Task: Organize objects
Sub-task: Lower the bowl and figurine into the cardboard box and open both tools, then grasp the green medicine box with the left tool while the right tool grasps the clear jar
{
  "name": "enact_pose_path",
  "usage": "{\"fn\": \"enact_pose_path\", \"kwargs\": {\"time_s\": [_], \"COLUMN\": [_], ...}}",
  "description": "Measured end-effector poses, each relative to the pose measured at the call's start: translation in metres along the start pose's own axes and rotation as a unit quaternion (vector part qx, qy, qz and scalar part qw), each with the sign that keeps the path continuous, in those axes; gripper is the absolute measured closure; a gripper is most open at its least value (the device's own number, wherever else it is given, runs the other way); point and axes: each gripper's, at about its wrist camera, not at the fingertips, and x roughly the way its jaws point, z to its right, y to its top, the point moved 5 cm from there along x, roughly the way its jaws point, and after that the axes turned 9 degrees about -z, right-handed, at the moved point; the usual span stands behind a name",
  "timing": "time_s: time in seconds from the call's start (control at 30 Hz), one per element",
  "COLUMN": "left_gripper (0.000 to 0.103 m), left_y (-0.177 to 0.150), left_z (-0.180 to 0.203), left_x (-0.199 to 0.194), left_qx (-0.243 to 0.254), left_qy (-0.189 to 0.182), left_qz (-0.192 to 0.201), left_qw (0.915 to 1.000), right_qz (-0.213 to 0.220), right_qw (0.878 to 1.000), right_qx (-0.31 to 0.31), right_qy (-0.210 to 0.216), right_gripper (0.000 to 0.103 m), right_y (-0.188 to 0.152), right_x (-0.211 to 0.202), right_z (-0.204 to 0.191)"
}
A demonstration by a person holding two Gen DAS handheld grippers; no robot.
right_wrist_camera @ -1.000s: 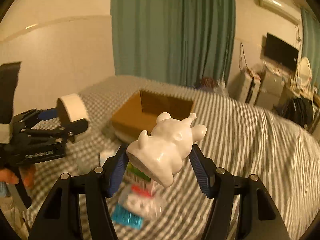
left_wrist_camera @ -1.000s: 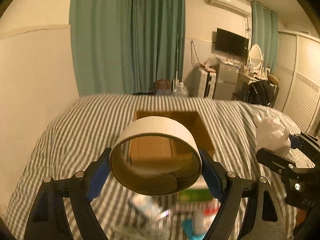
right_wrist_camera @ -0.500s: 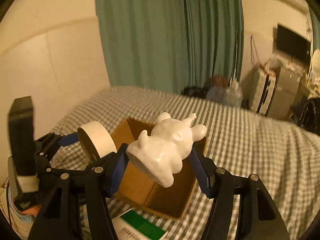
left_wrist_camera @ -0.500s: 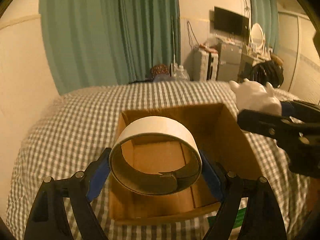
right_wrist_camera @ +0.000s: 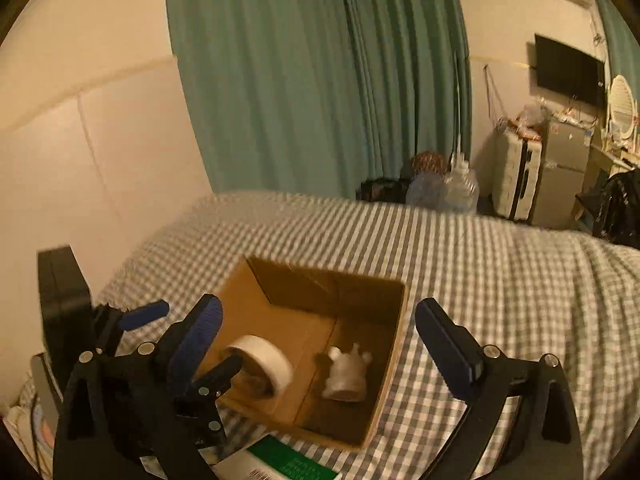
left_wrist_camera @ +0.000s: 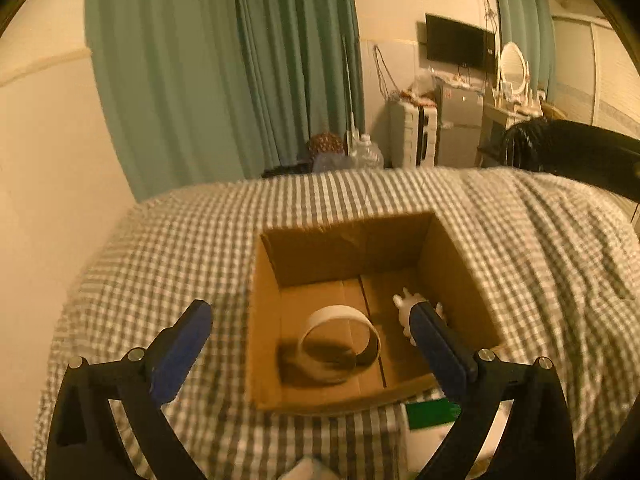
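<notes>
An open cardboard box (left_wrist_camera: pixel 456 264) (right_wrist_camera: pixel 394 340) sits on the checked bed. Inside it lie a white tape roll (left_wrist_camera: pixel 340 342) (right_wrist_camera: pixel 262 362) on the left and a white animal figurine (left_wrist_camera: pixel 406 308) (right_wrist_camera: pixel 346 372) on the right. My left gripper (left_wrist_camera: pixel 312 340) is open and empty above the box's near edge. My right gripper (right_wrist_camera: pixel 318 332) is open and empty above the box; the left gripper's fingers (right_wrist_camera: pixel 146 314) show at its left.
A green and white packet (left_wrist_camera: pixel 430 412) (right_wrist_camera: pixel 288 460) lies on the bed at the box's near side. The checked bedcover (left_wrist_camera: pixel 160 248) spreads all round. A wall and green curtain (left_wrist_camera: pixel 224 72) stand behind; a suitcase and clutter at back right.
Both grippers opened and let go: the tape roll and the figurine dropped into the box. Both grippers now stand higher above the box.
</notes>
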Motion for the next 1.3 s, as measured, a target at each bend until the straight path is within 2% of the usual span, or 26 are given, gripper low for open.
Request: {"fn": "enact_pose_path", "kwargs": {"time_s": [0.13,0.23,0.33,0.47,0.57,0.73,0.9,1.0,1.13,1.3], "left_gripper": [0.0,0.0,0.0,0.0,0.0,0.0,0.0,0.0,0.0,0.0], "left_y": [-0.005,-0.022,-0.043,-0.081,-0.113,-0.165,-0.192,-0.195,-0.199,-0.199], "left_z": [-0.009,-0.015,-0.016,-0.02,-0.019,-0.019,-0.028,-0.033,-0.031,-0.028], "left_x": [-0.053,-0.091,-0.121,-0.135,-0.129,-0.09,-0.05,-0.039,-0.031,-0.019], "left_qx": [-0.017,-0.025,-0.031,-0.051,-0.06,-0.071,-0.081,-0.093,-0.095,-0.09], "left_qy": [0.0,0.004,0.007,0.016,0.027,0.072,0.056,0.047,0.036,0.039], "left_qz": [0.022,0.032,0.044,0.043,0.032,-0.009,-0.061,-0.073,-0.081,-0.098], "left_qw": [0.9996,0.9991,0.9985,0.9977,0.9974,0.9948,0.9933,0.9918,0.9915,0.9903], "right_qz": [0.025,0.028,0.022,0.013,-0.013,-0.09,-0.17,-0.197,-0.213,-0.24], "right_qw": [0.999,0.999,0.998,0.998,0.997,0.993,0.982,0.977,0.973,0.966], "right_qx": [-0.014,-0.023,-0.03,-0.028,-0.018,-0.001,-0.01,-0.008,0.004,0.007], "right_qy": [-0.022,-0.035,-0.044,-0.062,-0.072,-0.079,-0.078,-0.085,-0.091,-0.09], "right_gripper": [0.0,0.0,0.0,0.0,0.0,0.0,0.0,0.0,0.0,0.001], "right_y": [0.003,-0.005,-0.027,-0.069,-0.104,-0.169,-0.217,-0.23,-0.236,-0.247], "right_x": [-0.064,-0.105,-0.133,-0.144,-0.134,-0.08,-0.025,-0.003,0.012,0.031], "right_z": [-0.012,-0.019,-0.033,-0.035,-0.035,-0.038,-0.041,-0.043,-0.04,-0.038]}}
